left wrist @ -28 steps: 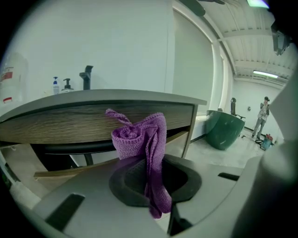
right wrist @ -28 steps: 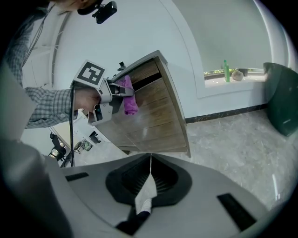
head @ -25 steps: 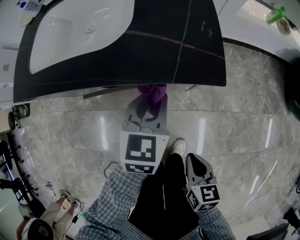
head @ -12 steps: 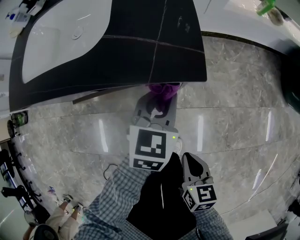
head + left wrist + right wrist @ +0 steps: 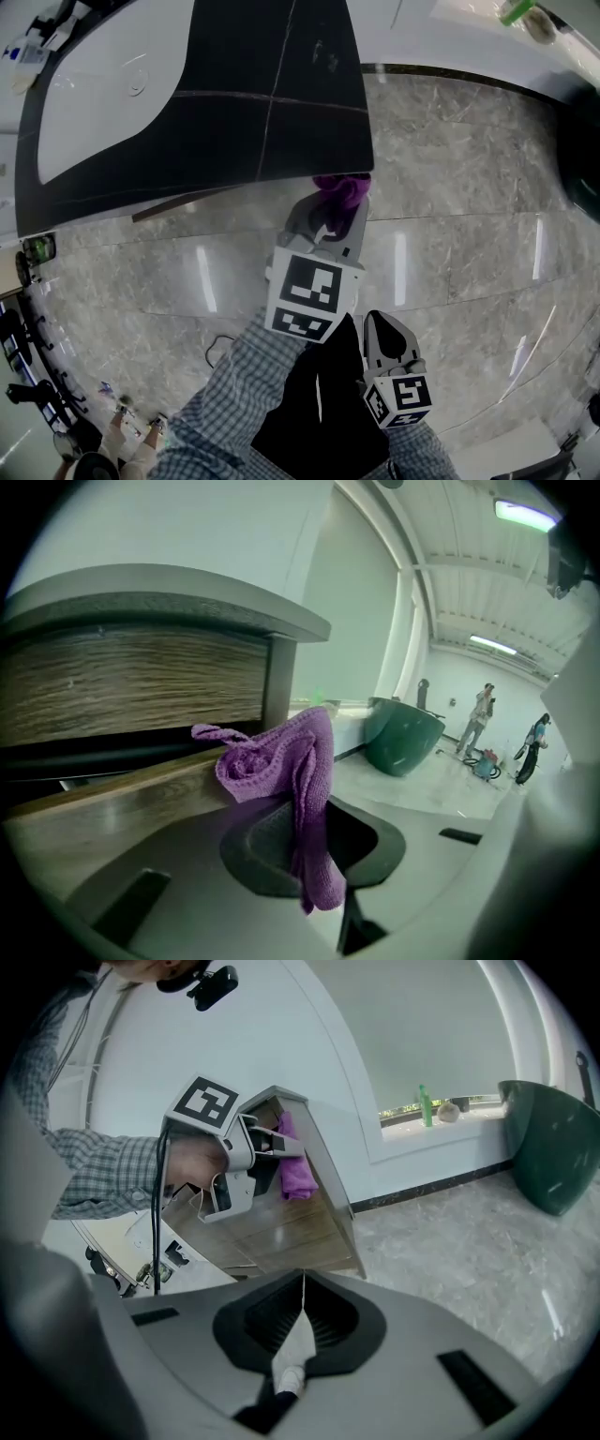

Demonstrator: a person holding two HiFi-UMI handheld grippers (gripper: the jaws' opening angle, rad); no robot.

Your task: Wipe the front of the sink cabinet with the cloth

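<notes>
The purple cloth [image 5: 339,190] is pinched in my left gripper [image 5: 328,211], which is shut on it and presses it to the cabinet front just under the dark countertop [image 5: 281,103], near the right corner. In the left gripper view the cloth [image 5: 281,761] bunches against the wood-grain cabinet front [image 5: 131,691] beside its corner post. The right gripper view shows the cloth [image 5: 298,1171] at the top of the wooden cabinet [image 5: 300,1232], with the left gripper [image 5: 272,1147] behind it. My right gripper [image 5: 387,343] hangs low by the person's leg, shut and empty [image 5: 302,1283].
A white basin [image 5: 103,103] sits in the countertop. A dark green tub [image 5: 553,1147] stands on the marble floor to the right. A green bottle [image 5: 424,1105] is on the window sill. A cable [image 5: 220,342] lies on the floor. People [image 5: 483,705] stand far off.
My left gripper has slid the cloth rightward along the cabinet front to its right corner. The right gripper has stayed low by the leg.
</notes>
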